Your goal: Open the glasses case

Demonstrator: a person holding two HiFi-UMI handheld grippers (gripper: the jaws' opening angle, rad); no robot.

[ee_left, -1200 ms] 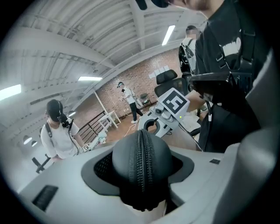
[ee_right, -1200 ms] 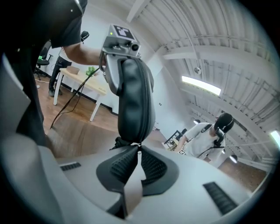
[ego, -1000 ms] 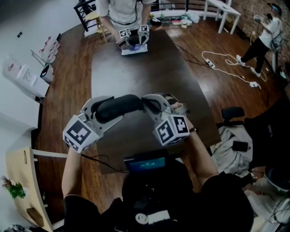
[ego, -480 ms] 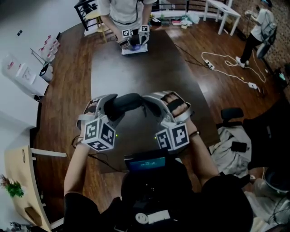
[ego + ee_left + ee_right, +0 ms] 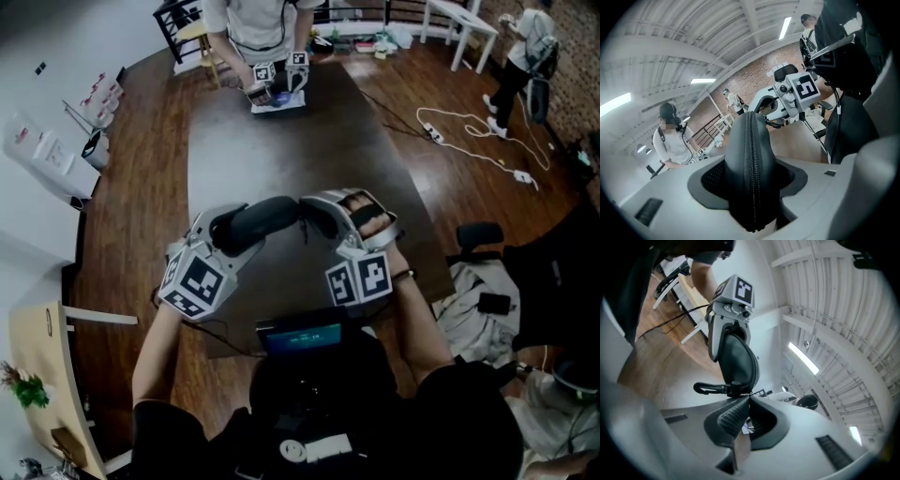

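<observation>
Left tool [image 5: 228, 230], jaws just closing, braces the glasses case [image 5: 269, 215]. At the case's other end, right tool [image 5: 309, 217] pinches what looks like the zip pull [image 5: 743, 391], ready to unzip.

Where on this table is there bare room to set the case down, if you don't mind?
The middle of the table is bare, from the other person at the far end down to the case. The near end is crowded: the case above it and a screen at the edge.
</observation>
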